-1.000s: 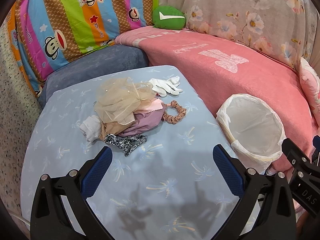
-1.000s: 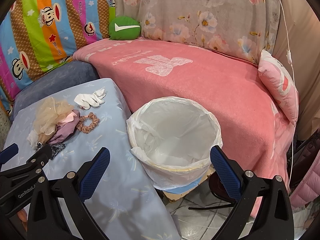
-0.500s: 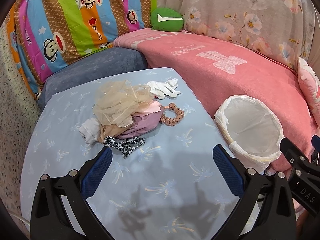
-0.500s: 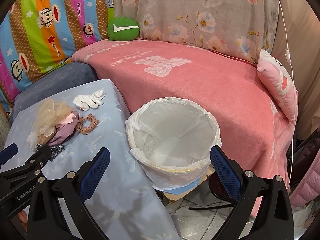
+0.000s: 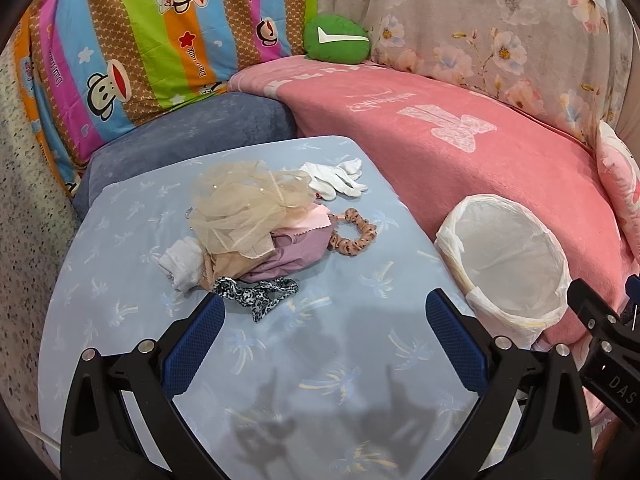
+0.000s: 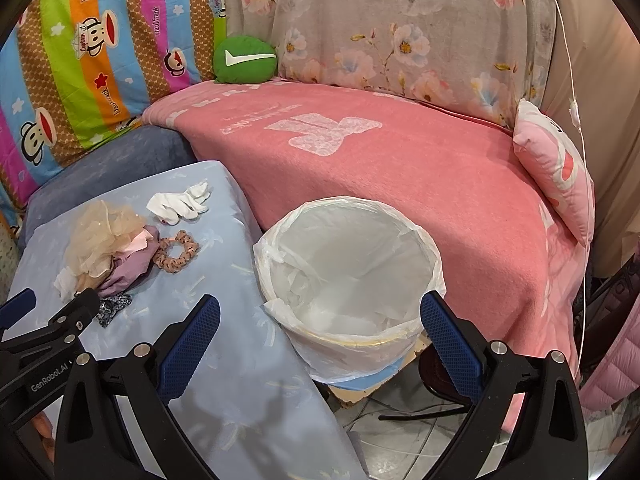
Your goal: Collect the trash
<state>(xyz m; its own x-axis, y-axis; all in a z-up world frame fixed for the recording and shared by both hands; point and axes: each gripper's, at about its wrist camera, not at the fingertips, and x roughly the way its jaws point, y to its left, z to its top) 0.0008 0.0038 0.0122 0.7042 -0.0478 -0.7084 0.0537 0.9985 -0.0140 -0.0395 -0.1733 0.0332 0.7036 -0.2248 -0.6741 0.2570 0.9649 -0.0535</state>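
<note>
Beside table edge [image 6: 240,216], bin [image 6: 348,268] stands clear.

A home living room is showing: a blanket-draped sofa [image 5: 460,152] filling the frame's upper half, cartoon-print cushions [image 5: 132,40] leaning upper left.

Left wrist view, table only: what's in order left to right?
White rolled cloth → beige mesh tulle bundle → leopard-print fabric scrunchie → white-lined round trash bin, standing just off the blue palm-print table.
</note>
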